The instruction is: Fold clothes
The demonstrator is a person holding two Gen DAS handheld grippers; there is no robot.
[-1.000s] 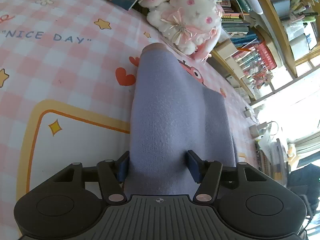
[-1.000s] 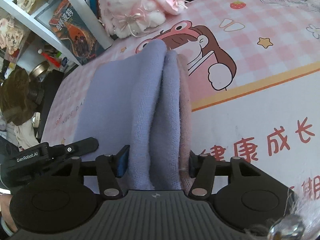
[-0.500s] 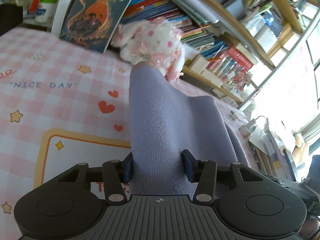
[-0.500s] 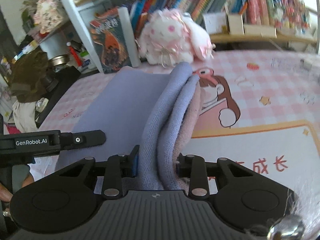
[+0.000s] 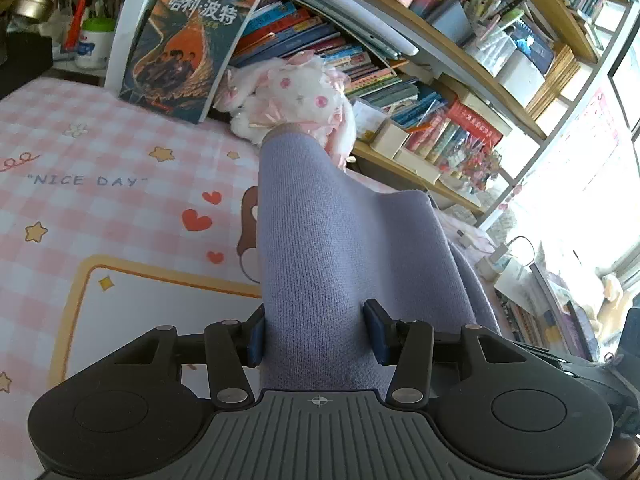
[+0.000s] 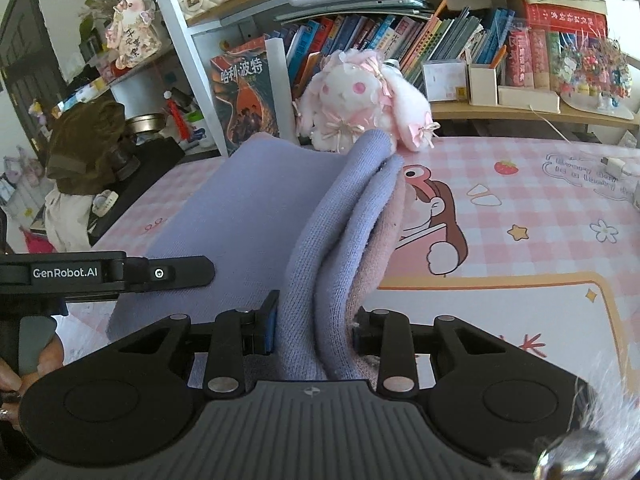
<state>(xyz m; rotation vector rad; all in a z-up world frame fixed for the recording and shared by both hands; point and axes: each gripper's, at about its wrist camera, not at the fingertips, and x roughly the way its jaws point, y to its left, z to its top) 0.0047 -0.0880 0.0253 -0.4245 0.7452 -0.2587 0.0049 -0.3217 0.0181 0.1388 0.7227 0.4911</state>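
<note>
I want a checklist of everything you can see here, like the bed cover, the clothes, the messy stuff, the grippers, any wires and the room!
Surface: pink checked cover printed with stars, hearts and "NICE DAY".
Job's things: purple knit garment, folded in layers, pink layer at one edge, lifted between both grippers.
Clutter: white-and-pink plush bunny at the far edge; Harry Potter book leaning upright.
Grippers: left gripper shut on the garment; right gripper shut on the layered edge.
Cables: white charger and cord beyond the cover's far side.
Surroundings: bookshelves packed with books; bright window.
</note>
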